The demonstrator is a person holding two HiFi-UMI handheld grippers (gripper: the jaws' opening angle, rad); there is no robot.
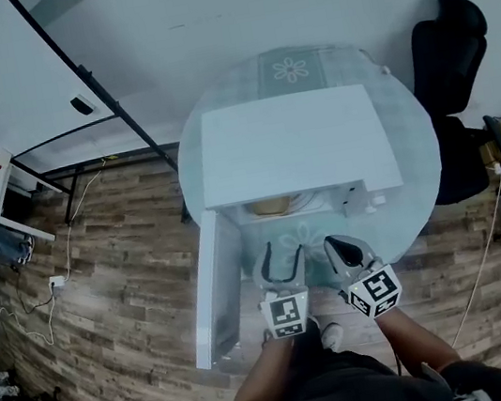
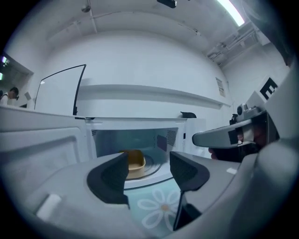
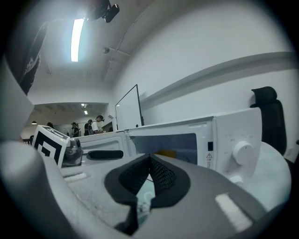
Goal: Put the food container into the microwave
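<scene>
Currently the yellow food container [image 2: 135, 162] is seen inside the open-doored microwave [image 1: 294, 145], with the left gripper [image 2: 148, 170] held apart and empty and the right gripper [image 3: 149, 161] closed together on nothing.

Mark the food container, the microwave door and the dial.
food container [image 2: 137, 162], left gripper view, on its front wall.
microwave door [image 1: 215, 286], head view, on the middle of the open door's panel.
dial [image 3: 242, 152], right gripper view, on the knob's face.

Microwave [image 1: 294, 145] mouth unblocked — door [image 1: 214, 291] swung wide at left. Container [image 2: 136, 162] sits left in cavity; right half and front table [image 1: 412, 210] strip free.
</scene>
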